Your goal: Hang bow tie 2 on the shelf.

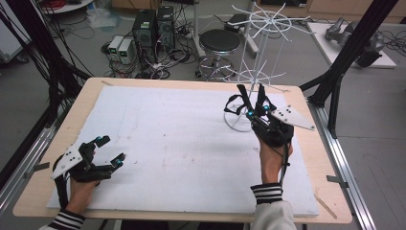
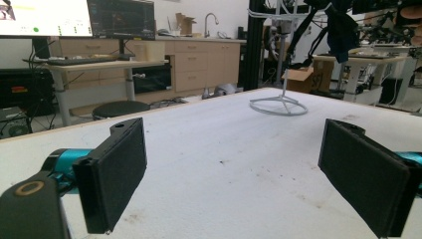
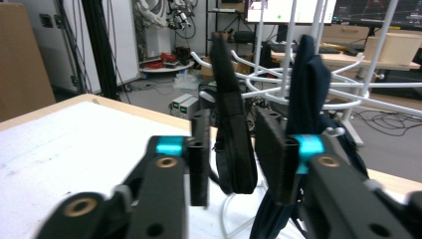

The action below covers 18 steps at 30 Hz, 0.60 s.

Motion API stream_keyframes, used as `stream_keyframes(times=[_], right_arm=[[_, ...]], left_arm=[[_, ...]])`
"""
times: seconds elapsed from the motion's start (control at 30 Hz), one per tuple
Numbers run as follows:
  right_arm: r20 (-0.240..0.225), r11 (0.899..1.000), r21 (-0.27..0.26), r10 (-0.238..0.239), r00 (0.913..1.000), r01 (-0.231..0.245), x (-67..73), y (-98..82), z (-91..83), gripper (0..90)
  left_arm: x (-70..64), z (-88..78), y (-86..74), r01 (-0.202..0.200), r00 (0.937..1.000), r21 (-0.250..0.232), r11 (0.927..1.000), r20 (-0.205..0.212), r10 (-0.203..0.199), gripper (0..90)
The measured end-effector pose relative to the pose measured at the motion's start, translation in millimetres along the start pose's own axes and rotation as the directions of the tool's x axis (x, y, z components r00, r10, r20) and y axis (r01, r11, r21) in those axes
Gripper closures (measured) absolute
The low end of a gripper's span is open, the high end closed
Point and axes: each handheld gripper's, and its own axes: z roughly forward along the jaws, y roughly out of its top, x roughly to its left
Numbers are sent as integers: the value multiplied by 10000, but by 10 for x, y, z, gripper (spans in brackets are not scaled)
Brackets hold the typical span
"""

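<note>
Right claw part-open round a black strap on the white rack, pads not pressing. Looks like the hang-up step; next, back off w/o snagging. Left claw wide, empty.

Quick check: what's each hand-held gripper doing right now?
Left hand-held gripper: open, empty, low over the table.
Right hand-held gripper: open, with a dark strap hanging from the white rack between its jaws.

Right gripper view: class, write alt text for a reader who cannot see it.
The right gripper has its black jaws slightly apart around a dark strap hanging from a white wire rack. A dark cloth hangs just beside it, above the white table.
</note>
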Motion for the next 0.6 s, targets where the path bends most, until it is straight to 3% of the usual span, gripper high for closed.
stream_keyframes(times=[0.07, 0.17, 0.23, 0.37, 0.6], right_arm=[[-214, 9999, -122, 32, 9998, -35, 20, -6, -19, 542], [-674, 9997, -122, 198, 9975, -206, 56, -17, -25, 235], [-1184, 9992, -311, 216, 9927, -255, 83, -37, -43, 127], [-1483, 9956, -931, -243, 9886, 105, 125, -80, -165, 111], [-1516, 9913, -1311, -340, 9879, 140, 16, -292, -360, 110]], left_arm=[[-1, -3, -5, 0, 10000, -10, 10000, -33, -1, 121], [-2, -5, -4, -35, 10000, -39, 10000, -63, 35, 121], [-7, -3, -2, -59, 9999, -65, 10000, -85, 58, 121], [-20, 4, -5, -109, 9998, -61, 9999, -157, 108, 121], [-40, 6, -20, -245, 9989, -106, 9996, -409, 241, 121]])
